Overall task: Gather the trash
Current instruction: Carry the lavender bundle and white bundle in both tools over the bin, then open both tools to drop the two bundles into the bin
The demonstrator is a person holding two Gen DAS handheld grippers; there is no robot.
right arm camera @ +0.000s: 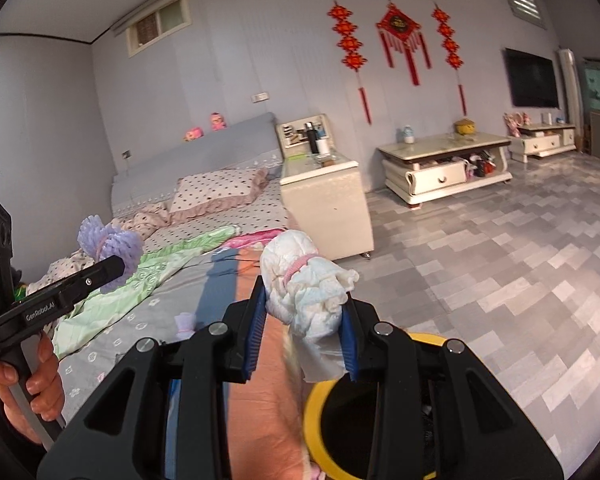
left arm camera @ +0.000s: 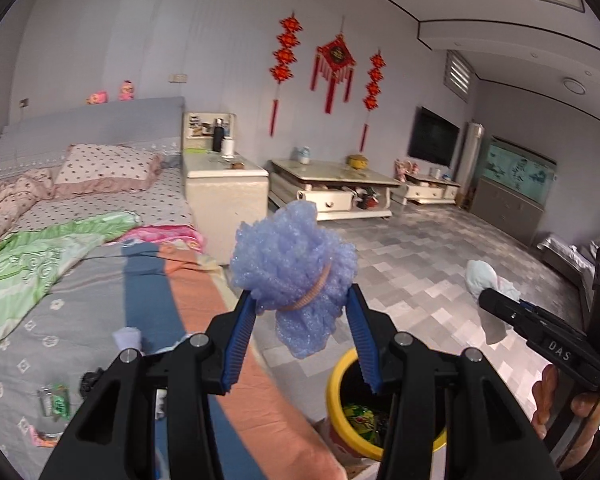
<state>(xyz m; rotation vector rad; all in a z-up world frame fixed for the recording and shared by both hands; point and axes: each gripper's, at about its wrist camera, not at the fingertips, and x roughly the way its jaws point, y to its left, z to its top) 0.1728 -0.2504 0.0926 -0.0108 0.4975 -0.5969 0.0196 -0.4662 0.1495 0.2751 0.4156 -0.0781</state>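
From my remote station, the left wrist camera sat just behind the left gripper, looking forward along its fingers across the bed's foot edge toward the far wall. The right wrist camera sat likewise behind the right gripper, facing the same wall from slightly further right. Both views were close to the yellow bin below and shared the bed, nightstand, coffee table and red wall hangings. Each view caught the opposite gripper at its edge.
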